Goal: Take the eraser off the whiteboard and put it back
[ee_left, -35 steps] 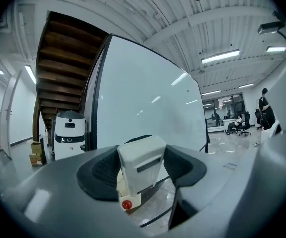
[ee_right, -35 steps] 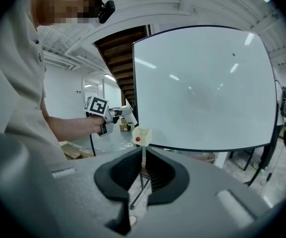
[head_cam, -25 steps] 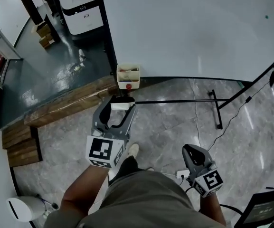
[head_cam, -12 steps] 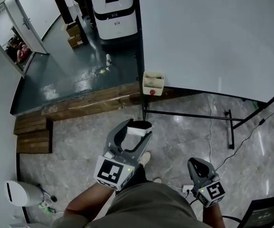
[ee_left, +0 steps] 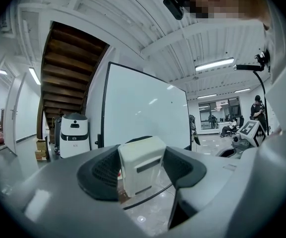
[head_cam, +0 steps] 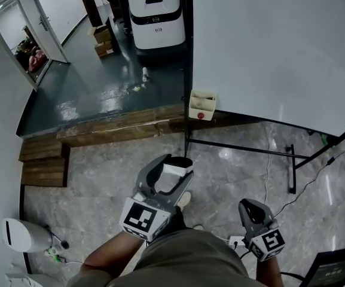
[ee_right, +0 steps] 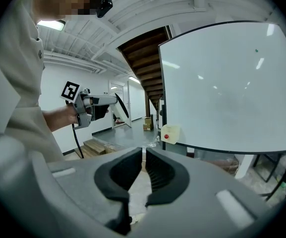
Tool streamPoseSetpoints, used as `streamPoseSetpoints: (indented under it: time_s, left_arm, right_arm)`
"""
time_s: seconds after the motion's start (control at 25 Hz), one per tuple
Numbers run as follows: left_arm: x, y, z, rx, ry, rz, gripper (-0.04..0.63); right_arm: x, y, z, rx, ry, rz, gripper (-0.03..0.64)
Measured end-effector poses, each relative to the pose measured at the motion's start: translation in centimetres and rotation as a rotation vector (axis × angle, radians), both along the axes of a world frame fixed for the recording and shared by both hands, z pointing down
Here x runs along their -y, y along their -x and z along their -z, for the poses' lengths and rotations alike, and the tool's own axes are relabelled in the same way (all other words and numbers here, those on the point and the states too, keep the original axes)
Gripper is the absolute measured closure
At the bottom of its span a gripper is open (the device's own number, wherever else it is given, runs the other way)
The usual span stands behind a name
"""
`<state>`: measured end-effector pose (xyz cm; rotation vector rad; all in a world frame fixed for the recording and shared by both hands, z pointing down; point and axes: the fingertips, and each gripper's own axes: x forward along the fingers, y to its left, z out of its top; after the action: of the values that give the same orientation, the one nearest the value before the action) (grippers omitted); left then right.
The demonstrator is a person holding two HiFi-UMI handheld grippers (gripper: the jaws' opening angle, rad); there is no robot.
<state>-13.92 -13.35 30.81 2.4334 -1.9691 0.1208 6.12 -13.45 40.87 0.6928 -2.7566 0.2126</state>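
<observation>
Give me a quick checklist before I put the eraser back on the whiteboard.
1. Eraser clamped between the left tool's jaws: ok.
2. Right tool empty, jaws together: ok.
3. Whiteboard surface bare where the eraser could go: ok.
4. Eraser up against the whiteboard: not ok, clearly apart from it.
5. Eraser's wiping side facing the board: cannot tell.

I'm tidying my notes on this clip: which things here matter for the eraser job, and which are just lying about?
Job: eraser, clamped in the left gripper; whiteboard.
Lying about: white machine, cardboard boxes, wooden steps, cream box on the board's frame; right gripper, shut, idle.
</observation>
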Motion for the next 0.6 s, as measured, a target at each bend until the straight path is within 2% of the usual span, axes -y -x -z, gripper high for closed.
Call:
streamPoseSetpoints:
  time_s: [0.24,0.6]
  left_arm:
    - [-0.1,0.5,0.2,-0.003,-0.023,0.001,0.327]
    - [0.3,1.1,0.2,-0.030,0.001,-0.018,0.328]
  right_arm:
    - [0.1,0.5,0.3,-0.001,-0.011,0.010,0.602]
    - [0.2,1.0,0.4,-0.006,-0.010,0.001,0.603]
